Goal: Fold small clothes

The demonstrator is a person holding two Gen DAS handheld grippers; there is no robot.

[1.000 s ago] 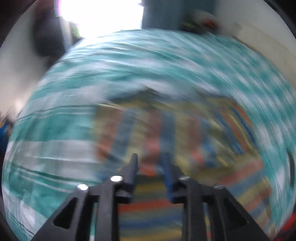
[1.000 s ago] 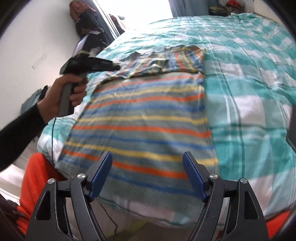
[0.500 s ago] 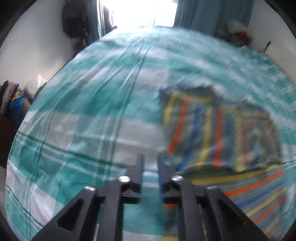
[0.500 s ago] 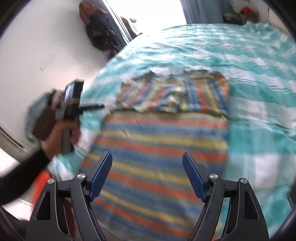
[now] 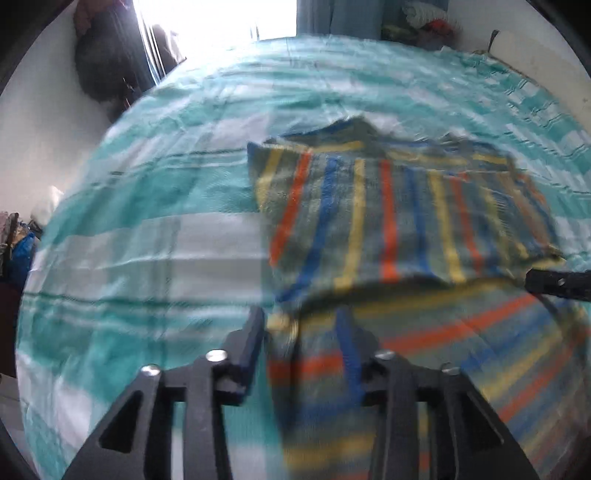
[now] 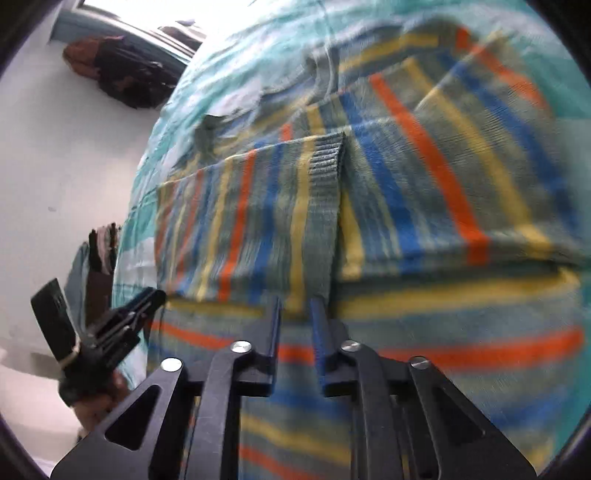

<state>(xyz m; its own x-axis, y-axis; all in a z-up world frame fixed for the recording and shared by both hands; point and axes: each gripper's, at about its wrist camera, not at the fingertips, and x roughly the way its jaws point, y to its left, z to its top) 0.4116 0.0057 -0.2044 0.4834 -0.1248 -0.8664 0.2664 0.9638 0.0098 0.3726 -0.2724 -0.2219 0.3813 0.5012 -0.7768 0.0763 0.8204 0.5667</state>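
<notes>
A striped knit sweater [image 5: 399, 221] in grey, orange, blue and yellow lies flat on the teal checked bed cover [image 5: 147, 206], its sleeves folded across the top. My left gripper [image 5: 301, 332] is open, its fingers straddling the sweater's left edge just below the folded sleeve. In the right wrist view the sweater [image 6: 424, 177] fills the frame, with a ribbed sleeve cuff [image 6: 327, 158] lying on top. My right gripper [image 6: 295, 314] is nearly shut, its fingers at the near edge of the folded sleeve; whether it pinches cloth is unclear. Its tip [image 5: 554, 282] shows at right in the left wrist view.
The left gripper [image 6: 110, 325] and the hand holding it show at lower left in the right wrist view, at the bed's edge. A white wall [image 6: 55, 166] with dark hanging clothes [image 6: 125, 74] is on the left. A bright window [image 5: 221, 18] lies beyond the bed.
My right gripper has moved in over the sweater and closed from wide open to a narrow gap. My left gripper has opened and come to the sweater's left edge.
</notes>
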